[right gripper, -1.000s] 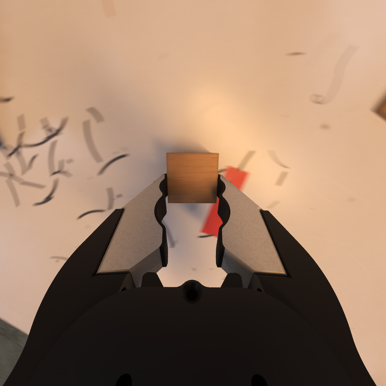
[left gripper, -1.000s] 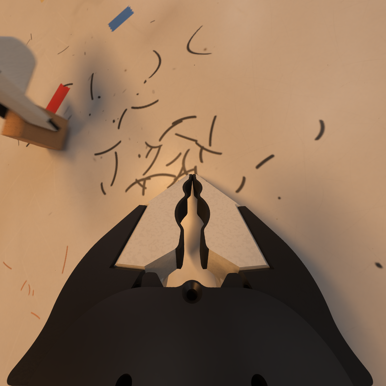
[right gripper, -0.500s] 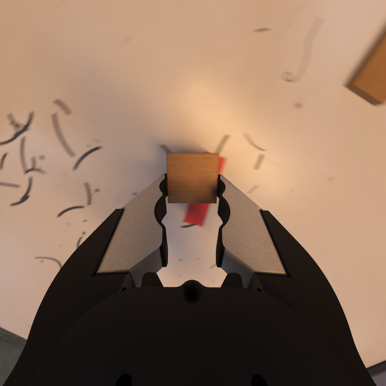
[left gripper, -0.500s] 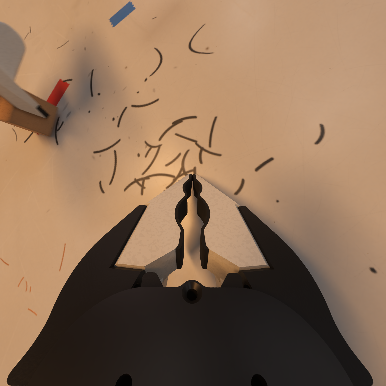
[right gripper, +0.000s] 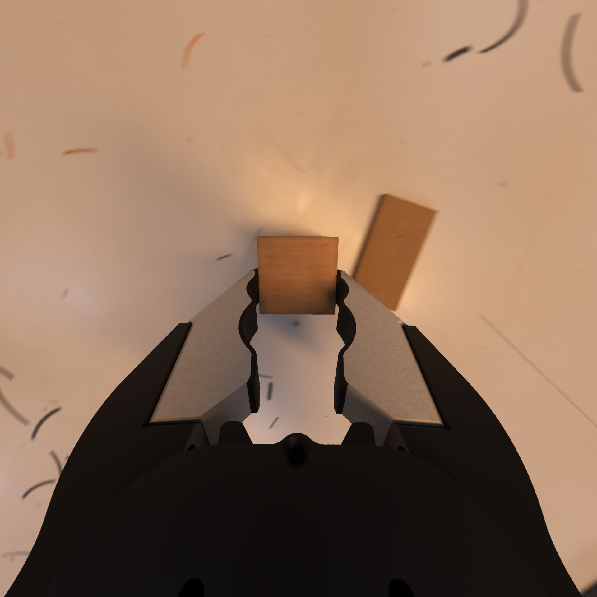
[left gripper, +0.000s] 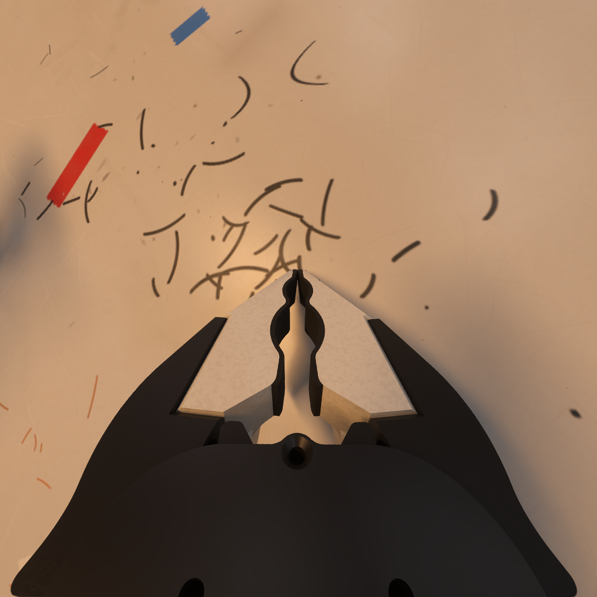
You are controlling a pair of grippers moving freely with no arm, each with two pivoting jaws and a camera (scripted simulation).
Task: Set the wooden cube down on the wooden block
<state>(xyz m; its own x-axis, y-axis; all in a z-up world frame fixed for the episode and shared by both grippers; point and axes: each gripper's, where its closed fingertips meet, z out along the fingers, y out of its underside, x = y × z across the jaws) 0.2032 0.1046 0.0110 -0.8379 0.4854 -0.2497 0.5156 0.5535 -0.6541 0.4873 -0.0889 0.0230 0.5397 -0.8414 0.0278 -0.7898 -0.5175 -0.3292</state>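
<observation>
My right gripper point(right gripper: 297, 274) is shut on the wooden cube point(right gripper: 297, 274), held between the fingertips above the tan table. The flat wooden block point(right gripper: 394, 250) lies on the table just to the right of the cube and a little beyond it, slanted, partly behind the right finger point(right gripper: 384, 352). My left gripper point(left gripper: 297, 273) is shut and empty, its tips together over dark scribbles on the table. Neither the cube nor the block shows in the left wrist view.
In the left wrist view a red tape strip point(left gripper: 77, 164) lies at the left and a blue tape strip point(left gripper: 190, 26) at the top. Dark and orange pen marks point(left gripper: 281, 226) are scattered over the table. A dark shadow point(left gripper: 13, 206) falls at the left edge.
The right gripper with the cube has left the left wrist view, uncovering the red tape. In the right wrist view the wooden block has come in from the upper right to beside the cube.
</observation>
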